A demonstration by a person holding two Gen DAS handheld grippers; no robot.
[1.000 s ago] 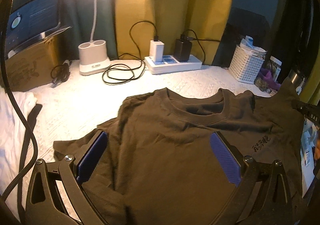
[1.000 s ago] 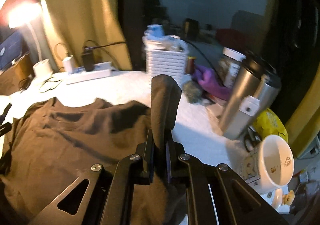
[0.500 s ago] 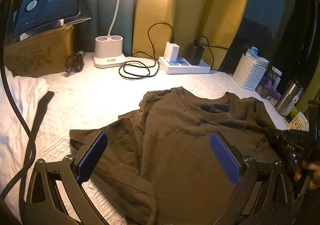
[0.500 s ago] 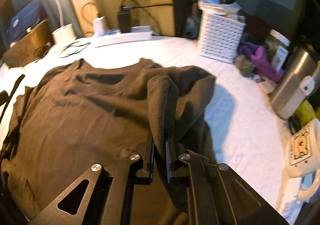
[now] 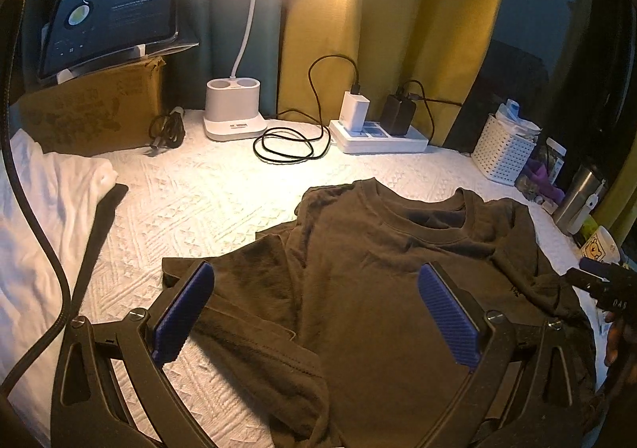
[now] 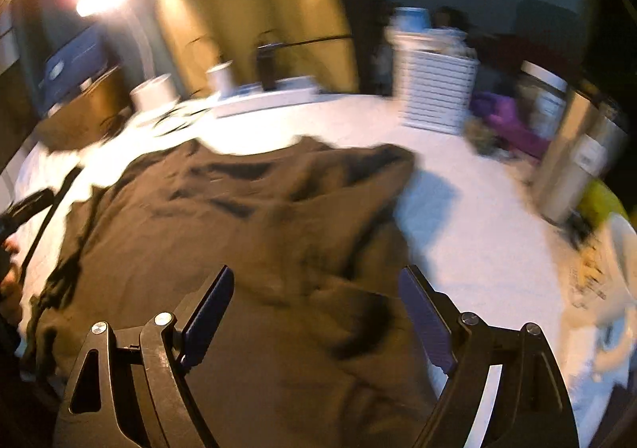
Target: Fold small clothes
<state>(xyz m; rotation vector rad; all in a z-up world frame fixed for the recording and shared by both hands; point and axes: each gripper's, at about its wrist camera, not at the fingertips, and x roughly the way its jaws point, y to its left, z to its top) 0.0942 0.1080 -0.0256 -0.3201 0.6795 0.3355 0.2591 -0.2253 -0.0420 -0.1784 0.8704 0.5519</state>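
Here the left claw (image 5: 314, 312) hangs spread wide above the brown T-shirt (image 5: 398, 273), which lies rumpled on the white quilted tabletop (image 5: 207, 201); the right claw (image 6: 314, 312) is opening over it, pinching nothing.

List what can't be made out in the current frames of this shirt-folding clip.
- Print on the brown t-shirt: left wrist view, creased into a fold near the right gripper, too small to read.
- Shirt hem: cut off by the bottom edge and the left gripper in the left wrist view.
- Basket, tumbler and mug: right wrist view, motion blur smears all detail.
- Tablet text: left wrist view, too small.
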